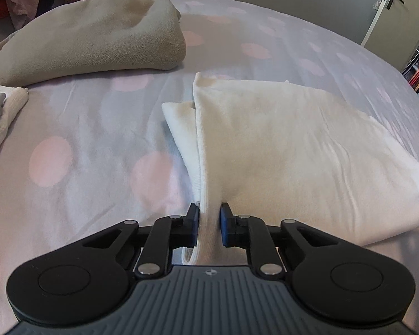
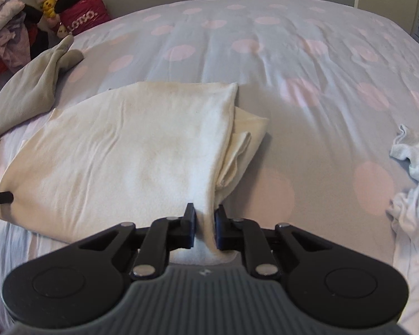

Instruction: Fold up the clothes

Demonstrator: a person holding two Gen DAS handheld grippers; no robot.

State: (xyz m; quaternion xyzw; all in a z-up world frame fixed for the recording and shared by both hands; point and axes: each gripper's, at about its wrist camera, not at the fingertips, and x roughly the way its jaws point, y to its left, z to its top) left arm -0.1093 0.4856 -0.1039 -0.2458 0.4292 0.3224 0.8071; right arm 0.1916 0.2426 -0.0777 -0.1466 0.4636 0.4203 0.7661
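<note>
at the centre of the left wrist view we see the left gripper [image 1: 209, 223] with its two black fingers [image 1: 193, 220] drawn nearly together, their blue pads pinching a thin ridge of the cream garment [image 1: 287, 150] at its near left corner; the cloth rises out of the jaws and hangs slightly off the bed. in the right wrist view we see the right gripper [image 2: 204, 224] closed to the same narrow gap, its fingers [image 2: 190, 223] pressing on the near right corner of the cream garment [image 2: 125, 153]. each gripper's tip shows as a small black tab at the edge of the other's view, the right one at the far right edge and the left one at the far left edge, so we read the two grips as set at opposite ends of the near hem. outward from the fingers, the garment lies folded on the bedspread [image 1: 97, 128], a grey-lilac cover with pink dots, and a folded under-layer peeks out along each side edge. beyond it, toward the far left, we note a beige blanket [image 1: 103, 33] bundled on the bed. a pale garment [image 1: 2, 117] lies at the left margin, and loose white clothing [image 2: 413, 184] lies at the right margin of the right view. off the bed stand a pink bag [image 2: 83, 15] and some plush toys [image 2: 49, 2].
</note>
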